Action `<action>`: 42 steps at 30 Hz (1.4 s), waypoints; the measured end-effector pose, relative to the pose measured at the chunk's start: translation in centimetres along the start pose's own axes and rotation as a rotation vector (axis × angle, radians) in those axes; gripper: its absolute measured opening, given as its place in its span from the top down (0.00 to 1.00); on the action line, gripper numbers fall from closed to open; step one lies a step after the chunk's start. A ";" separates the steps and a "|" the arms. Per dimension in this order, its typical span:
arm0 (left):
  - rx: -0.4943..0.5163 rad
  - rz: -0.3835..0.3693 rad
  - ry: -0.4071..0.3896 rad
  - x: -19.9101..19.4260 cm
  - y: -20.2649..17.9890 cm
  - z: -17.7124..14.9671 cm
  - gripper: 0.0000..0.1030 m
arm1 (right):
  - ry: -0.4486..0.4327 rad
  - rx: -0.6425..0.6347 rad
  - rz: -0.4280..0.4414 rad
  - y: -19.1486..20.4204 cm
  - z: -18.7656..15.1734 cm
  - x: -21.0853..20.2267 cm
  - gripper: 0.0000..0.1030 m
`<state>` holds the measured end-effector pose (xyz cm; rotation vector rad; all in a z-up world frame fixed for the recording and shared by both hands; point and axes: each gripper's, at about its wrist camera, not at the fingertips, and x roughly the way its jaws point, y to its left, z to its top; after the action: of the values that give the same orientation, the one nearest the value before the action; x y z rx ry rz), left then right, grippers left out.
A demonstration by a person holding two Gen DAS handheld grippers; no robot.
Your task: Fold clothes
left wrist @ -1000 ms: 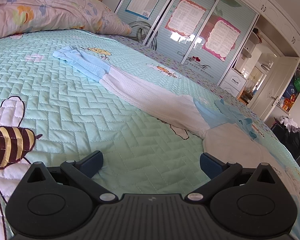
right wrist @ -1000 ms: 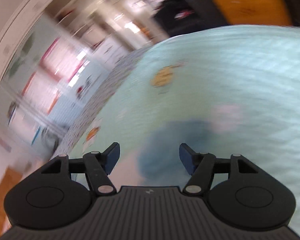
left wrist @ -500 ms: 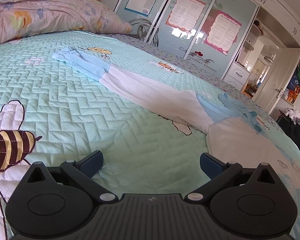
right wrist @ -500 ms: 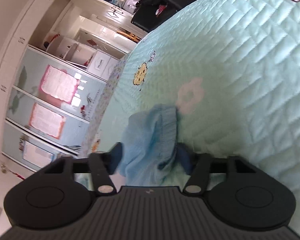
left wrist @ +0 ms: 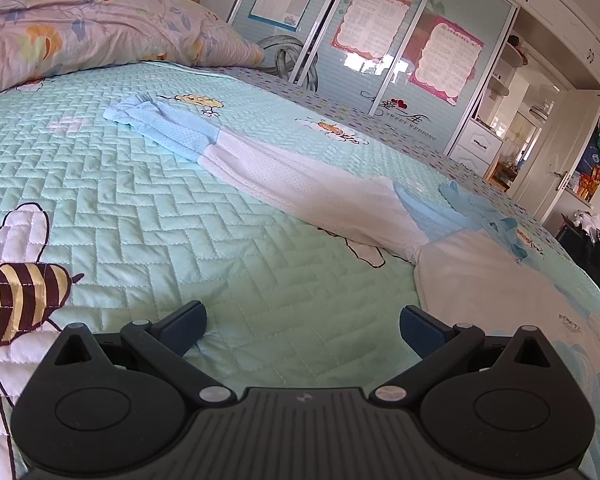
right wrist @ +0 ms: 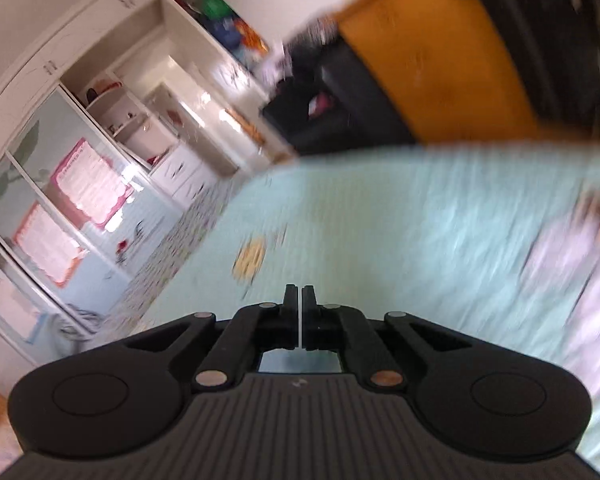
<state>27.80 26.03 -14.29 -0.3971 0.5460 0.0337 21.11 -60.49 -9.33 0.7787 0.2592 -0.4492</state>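
A white and light-blue garment (left wrist: 312, 192) lies spread on the mint quilted bed (left wrist: 148, 208), one long sleeve with a blue cuff (left wrist: 140, 112) stretched to the far left, its white body (left wrist: 484, 292) at the right. My left gripper (left wrist: 302, 326) is open and empty, low over the quilt just in front of the garment. My right gripper (right wrist: 301, 300) is shut, its jaws pressed together with only a thin pale line between them. The right wrist view is blurred by motion and no cloth shows clearly in it.
A floral pillow (left wrist: 84, 28) and wooden headboard lie at the far left. Sliding wardrobe doors (left wrist: 380, 40) with posters stand behind the bed. A dark bag (left wrist: 596, 252) sits beyond the bed's right edge. A bee print (left wrist: 20, 300) marks the quilt near left.
My right gripper, open around the blue cuff half a second ago, has closed and swung away fast. My left gripper has stayed open and nearly still.
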 end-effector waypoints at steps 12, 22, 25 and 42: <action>0.025 0.020 0.011 0.2 -0.2 0.1 0.01 | 0.143 0.379 0.165 -5.9 -8.3 2.9 0.45; 0.028 0.024 0.012 0.2 -0.2 0.0 0.01 | 0.144 0.386 0.066 -4.3 -6.6 6.2 0.91; 0.025 0.020 0.010 0.2 -0.1 0.0 0.01 | 0.030 0.296 0.027 -3.5 -3.5 4.3 0.92; 0.013 0.012 0.005 0.0 0.0 0.0 0.01 | -0.029 0.497 0.150 -5.9 -8.9 0.6 0.30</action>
<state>27.81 26.03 -14.34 -0.3814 0.5536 0.0401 18.22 -57.88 -19.32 1.2668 0.0576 -0.3861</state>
